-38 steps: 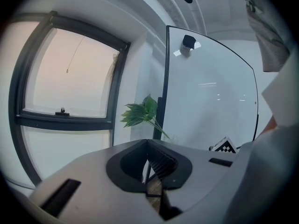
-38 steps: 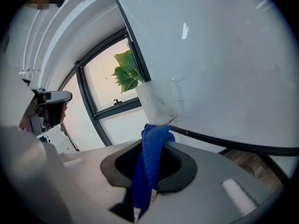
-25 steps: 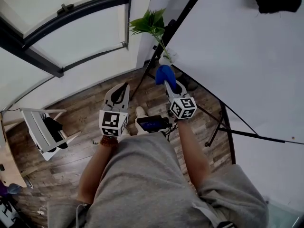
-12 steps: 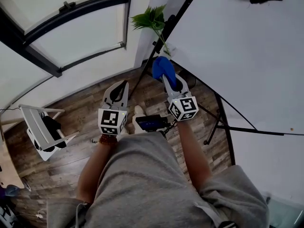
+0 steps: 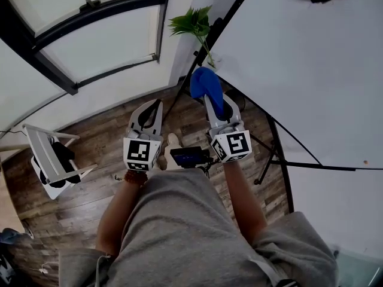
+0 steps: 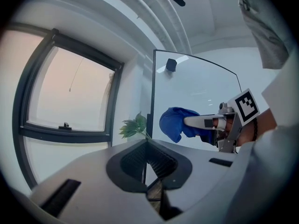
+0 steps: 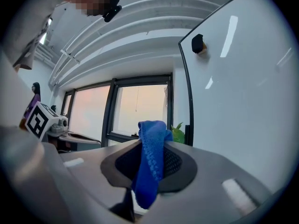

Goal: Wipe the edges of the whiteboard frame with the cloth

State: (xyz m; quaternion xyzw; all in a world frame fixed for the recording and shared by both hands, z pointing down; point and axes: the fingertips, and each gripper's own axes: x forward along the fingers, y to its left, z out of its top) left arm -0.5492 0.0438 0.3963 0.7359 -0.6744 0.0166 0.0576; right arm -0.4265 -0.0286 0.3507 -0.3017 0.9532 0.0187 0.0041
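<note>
Holding the cloth (image 5: pixel 205 84) clamped in the jaws of your right gripper (image 5: pixel 213 100), you're near the whiteboard frame (image 5: pixel 238 9), seemingly not yet touching. Next, press on and slide along its edge. Your left gripper (image 5: pixel 152 109) sits closed and empty.

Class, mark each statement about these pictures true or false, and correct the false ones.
1. The right claw is shut on the blue cloth. True.
2. The left claw holds a sponge. False: it holds nothing.
3. A green plant stands beside the whiteboard frame. True.
4. The floor is tiled white. False: it is wood planks.
</note>
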